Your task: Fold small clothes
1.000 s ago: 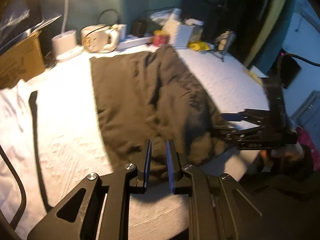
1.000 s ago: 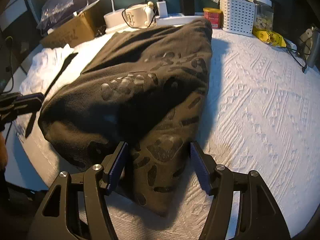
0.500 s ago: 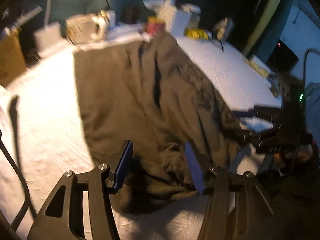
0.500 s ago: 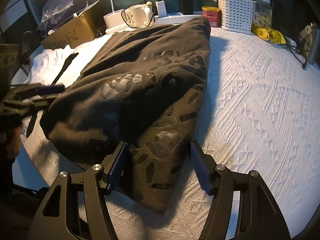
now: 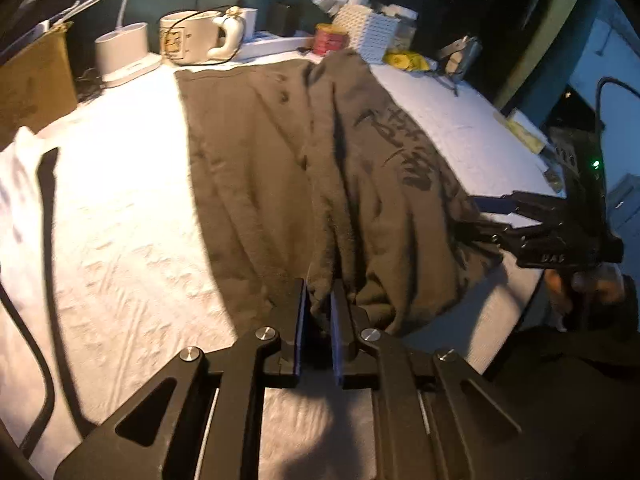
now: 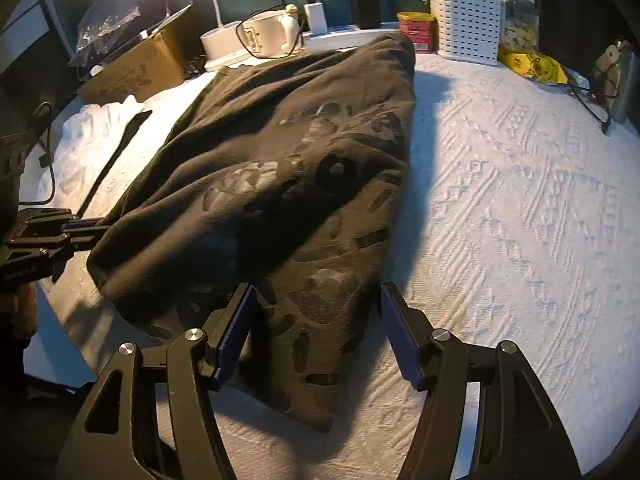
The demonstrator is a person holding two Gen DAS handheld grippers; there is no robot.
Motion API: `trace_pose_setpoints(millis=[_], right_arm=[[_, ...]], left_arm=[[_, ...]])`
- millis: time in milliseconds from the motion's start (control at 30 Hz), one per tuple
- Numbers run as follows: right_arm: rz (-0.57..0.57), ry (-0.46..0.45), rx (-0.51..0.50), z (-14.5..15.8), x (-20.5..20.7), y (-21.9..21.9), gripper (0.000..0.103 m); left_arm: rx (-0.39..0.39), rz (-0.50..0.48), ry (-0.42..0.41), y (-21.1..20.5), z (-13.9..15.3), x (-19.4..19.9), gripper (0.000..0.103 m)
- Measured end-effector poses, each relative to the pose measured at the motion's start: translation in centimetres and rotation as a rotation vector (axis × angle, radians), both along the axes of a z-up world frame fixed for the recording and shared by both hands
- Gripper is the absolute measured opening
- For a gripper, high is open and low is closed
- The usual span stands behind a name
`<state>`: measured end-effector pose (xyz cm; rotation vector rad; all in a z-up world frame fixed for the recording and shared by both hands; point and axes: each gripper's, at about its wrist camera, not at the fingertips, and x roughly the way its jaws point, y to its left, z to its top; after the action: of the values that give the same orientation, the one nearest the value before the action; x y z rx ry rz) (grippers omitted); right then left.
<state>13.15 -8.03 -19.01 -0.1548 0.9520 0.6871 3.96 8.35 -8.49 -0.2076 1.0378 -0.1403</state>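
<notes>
White textured bedspread (image 6: 520, 208), lamp-lit; clutter along far edge (white basket (image 6: 466, 26)). Left gripper (image 5: 318, 312) pinches dark printed garment (image 6: 288, 184) at near edge; right gripper (image 6: 314, 332) spread wide.

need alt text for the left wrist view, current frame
The left gripper, fingers nearly shut, pinches the near hem of a dark brown printed garment spread over a white textured cloth. The right gripper reaches in from the right edge at the garment's side. A lamp base, mug and white basket line the far edge.
</notes>
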Motion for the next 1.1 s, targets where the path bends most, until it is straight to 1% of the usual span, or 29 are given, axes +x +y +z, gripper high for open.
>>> trace_pose_setpoints(millis=[67, 133, 200, 300, 400, 500, 567, 633, 667, 733, 867, 1100], right_arm=[[0.009, -0.002, -0.007, 0.0, -0.1, 0.1, 0.067], [0.012, -0.004, -0.007, 0.0, -0.1, 0.1, 0.067], [0.011, 0.001, 0.001, 0.0, 0.1, -0.1, 0.067], [0.007, 0.000, 0.010, 0.6, 0.4, -0.4, 0.067], [0.002, -0.013, 0.036, 1.8, 0.8, -0.8, 0.067], [-0.010, -0.028, 0.050, 2.8, 1.6, -1.1, 0.067], [-0.012, -0.037, 0.053, 3.2, 2.2, -1.1, 0.067], [-0.013, -0.041, 0.054, 3.5, 3.0, -1.0, 0.067], [-0.014, -0.044, 0.051, 3.6, 3.4, -0.8, 0.067], [-0.015, -0.047, 0.047, 3.7, 4.1, -0.4, 0.067], [-0.015, -0.047, 0.046, 4.0, 5.7, 0.4, 0.067], [-0.026, -0.041, 0.036, 4.0, 8.5, 1.3, 0.067]], left_arm=[[0.004, 0.030, 0.016, 0.7, 0.0, -0.6, 0.009], [0.009, 0.037, 0.039, 1.0, -0.3, -0.8, 0.009], [-0.012, 0.050, 0.053, 1.3, -0.5, -0.6, 0.009], [-0.021, 0.052, 0.073, 1.4, -0.2, -0.1, 0.011], [-0.048, 0.076, 0.064, 2.1, 0.7, 0.4, 0.011], [-0.032, 0.106, 0.034, 3.0, 1.8, 1.0, 0.013], [-0.018, 0.121, 0.022, 3.6, 2.2, 1.8, 0.023], [-0.004, 0.140, 0.009, 4.1, 2.5, 2.9, 0.030], [-0.001, 0.146, 0.002, 4.4, 2.6, 3.5, 0.031], [-0.006, 0.149, -0.011, 4.9, 2.6, 4.8, 0.031], [-0.006, 0.151, -0.010, 5.6, 2.2, 7.6, 0.031], [-0.003, 0.123, -0.021, 5.7, 1.5, 12.8, 0.031]])
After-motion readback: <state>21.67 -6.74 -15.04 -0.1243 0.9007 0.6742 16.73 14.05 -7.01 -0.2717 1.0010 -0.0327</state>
